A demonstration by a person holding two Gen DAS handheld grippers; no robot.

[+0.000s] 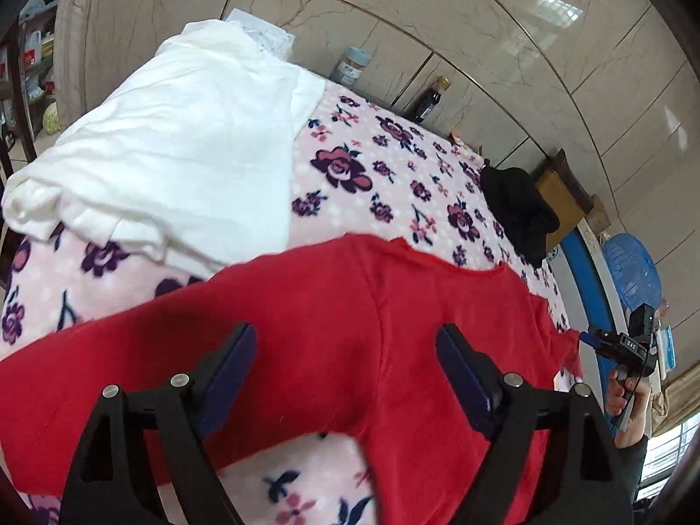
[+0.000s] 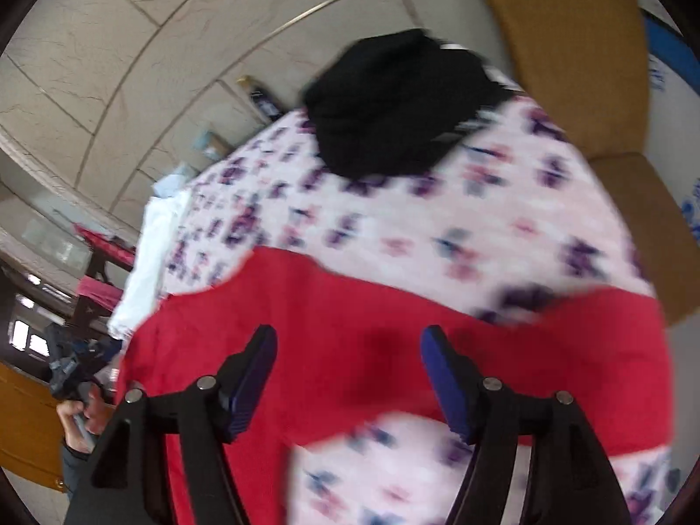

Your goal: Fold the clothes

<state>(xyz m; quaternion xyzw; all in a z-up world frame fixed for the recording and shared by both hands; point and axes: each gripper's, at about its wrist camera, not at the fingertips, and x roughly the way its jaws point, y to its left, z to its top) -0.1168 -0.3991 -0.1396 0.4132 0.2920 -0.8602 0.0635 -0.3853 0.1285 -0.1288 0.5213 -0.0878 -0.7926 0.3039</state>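
A red garment lies spread on the pink floral blanket. My left gripper is open and empty just above it. In the right wrist view, which is blurred, the red garment lies under my right gripper, also open and empty. The right gripper shows in the left wrist view at the garment's right end, held in a hand. A white garment lies bunched at the far left. A black garment lies at the far right, and it also shows in the right wrist view.
A dark bottle and a jar stand at the blanket's far edge by the tiled wall. A brown box and a blue basket sit to the right. Shelves stand at far left.
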